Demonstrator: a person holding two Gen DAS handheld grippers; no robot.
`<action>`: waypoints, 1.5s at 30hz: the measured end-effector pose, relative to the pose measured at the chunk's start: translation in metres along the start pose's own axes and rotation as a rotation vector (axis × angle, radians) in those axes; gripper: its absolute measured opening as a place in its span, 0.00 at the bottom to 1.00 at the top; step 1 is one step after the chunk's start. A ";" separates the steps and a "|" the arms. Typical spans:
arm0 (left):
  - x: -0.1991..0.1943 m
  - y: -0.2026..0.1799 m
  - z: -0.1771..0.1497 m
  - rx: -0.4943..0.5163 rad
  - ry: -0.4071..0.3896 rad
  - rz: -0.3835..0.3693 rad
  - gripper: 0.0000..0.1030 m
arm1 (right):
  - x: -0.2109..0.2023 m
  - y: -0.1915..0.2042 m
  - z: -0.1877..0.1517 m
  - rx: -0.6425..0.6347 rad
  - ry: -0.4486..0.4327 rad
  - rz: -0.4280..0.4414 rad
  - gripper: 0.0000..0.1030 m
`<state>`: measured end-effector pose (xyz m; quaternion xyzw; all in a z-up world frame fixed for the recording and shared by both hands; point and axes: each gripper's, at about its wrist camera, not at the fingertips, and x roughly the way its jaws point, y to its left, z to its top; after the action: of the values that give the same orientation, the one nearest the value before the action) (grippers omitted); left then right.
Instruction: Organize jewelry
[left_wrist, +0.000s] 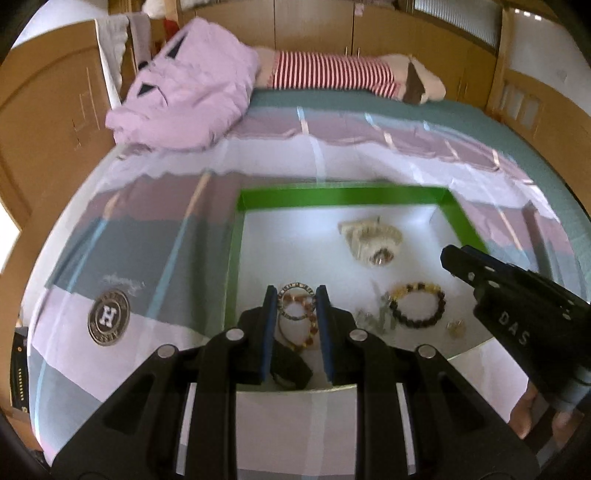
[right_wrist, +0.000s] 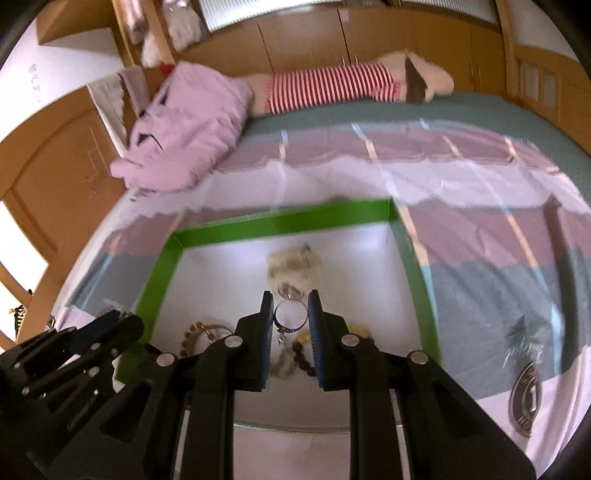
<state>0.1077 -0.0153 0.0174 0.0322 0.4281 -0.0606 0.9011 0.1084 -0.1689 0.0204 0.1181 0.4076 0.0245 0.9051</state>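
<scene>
1. Right gripper (right_wrist: 290, 314) clamps a thin metal ring (right_wrist: 290, 314) between its pads, held above green-walled tray (right_wrist: 280, 221) on the bed.
2. Left gripper (left_wrist: 295, 310) hovers w/ jaws apart; amber bead bracelets (left_wrist: 297, 317) lie flat right below the gap.
3. Both point toward the tray's far wall, left gripper nearer the bracelets.

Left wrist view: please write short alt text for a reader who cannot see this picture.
The left gripper, jaws apart, hangs over a green-walled tray on a striped bed, framing a thin metal bangle and an amber bead bracelet. Also inside lie a dark-and-yellow bead bracelet and a cream beaded piece. The right gripper reaches in from the right.
</scene>
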 end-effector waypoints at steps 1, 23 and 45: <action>0.002 0.002 -0.001 -0.013 0.013 -0.005 0.20 | 0.002 0.000 -0.002 0.000 0.008 -0.012 0.19; 0.013 0.000 -0.006 -0.055 0.041 -0.072 0.52 | -0.015 -0.004 -0.005 -0.009 -0.005 -0.049 0.67; -0.020 0.004 -0.014 -0.071 0.016 0.007 0.98 | -0.069 -0.012 -0.003 0.022 -0.177 -0.160 0.99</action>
<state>0.0851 -0.0080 0.0242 0.0020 0.4370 -0.0419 0.8985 0.0593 -0.1901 0.0659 0.0969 0.3344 -0.0631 0.9353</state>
